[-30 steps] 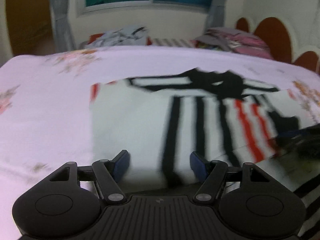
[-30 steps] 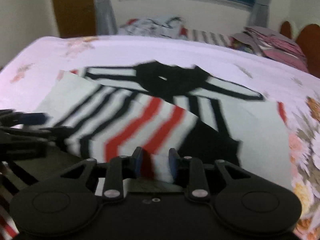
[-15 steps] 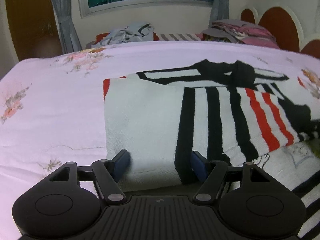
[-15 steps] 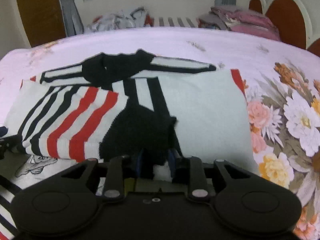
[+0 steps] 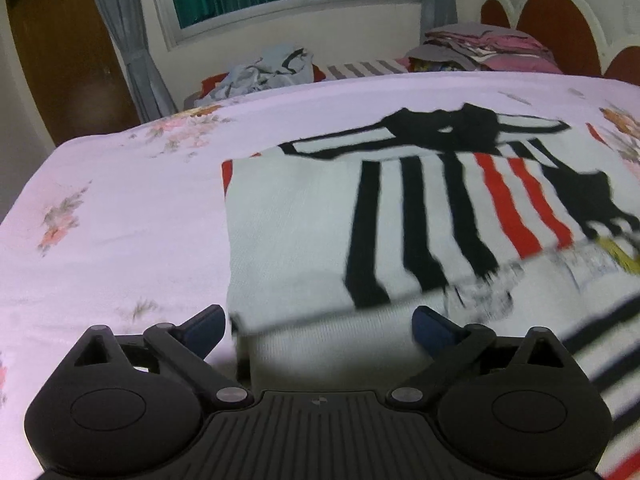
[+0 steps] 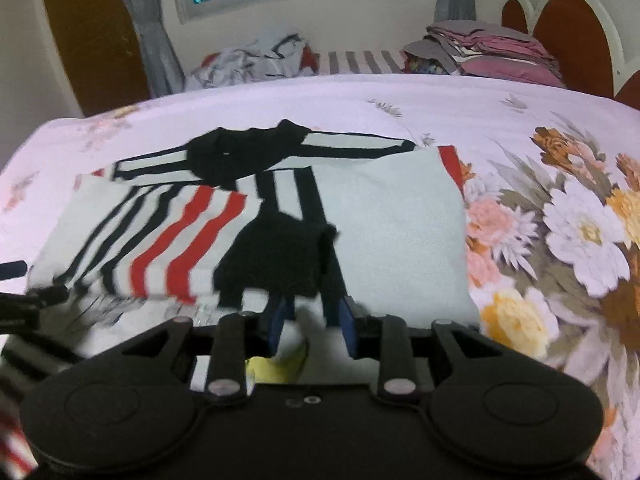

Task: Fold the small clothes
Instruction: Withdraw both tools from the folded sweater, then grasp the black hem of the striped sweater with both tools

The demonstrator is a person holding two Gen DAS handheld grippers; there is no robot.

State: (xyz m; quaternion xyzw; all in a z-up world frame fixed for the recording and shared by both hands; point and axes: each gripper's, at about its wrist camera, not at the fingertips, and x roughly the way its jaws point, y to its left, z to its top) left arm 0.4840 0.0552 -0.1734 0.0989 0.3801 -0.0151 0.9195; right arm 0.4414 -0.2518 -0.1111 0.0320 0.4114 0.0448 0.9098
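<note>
A white sweater [image 5: 300, 232] with black and red stripes lies folded on the bed. One striped sleeve [image 5: 440, 216] is laid across its front. My left gripper [image 5: 320, 320] hangs at the sweater's near left corner. Its jaws are opening wide; the folded edge lies between them and neither pad touches it. In the right wrist view the sweater [image 6: 392, 232] fills the middle, with the sleeve [image 6: 160, 236] on its left. My right gripper [image 6: 312, 316] sits at the near edge. Its jaws are opening, with a loose fold of white cloth between them. The left gripper's fingers [image 6: 24, 292] show at the left rim.
A pale pink sheet [image 5: 120, 220] with flower prints [image 6: 580, 232] covers the bed. A loose heap of clothes [image 5: 268, 68] lies beyond the far edge under the window. A stack of folded clothes [image 5: 480, 44] rests by the scalloped headboard [image 5: 560, 28].
The left jaws have spread wide and let go of the sweater's near edge. Both grippers have drawn back from the sweater. The right jaws stand slightly wider.
</note>
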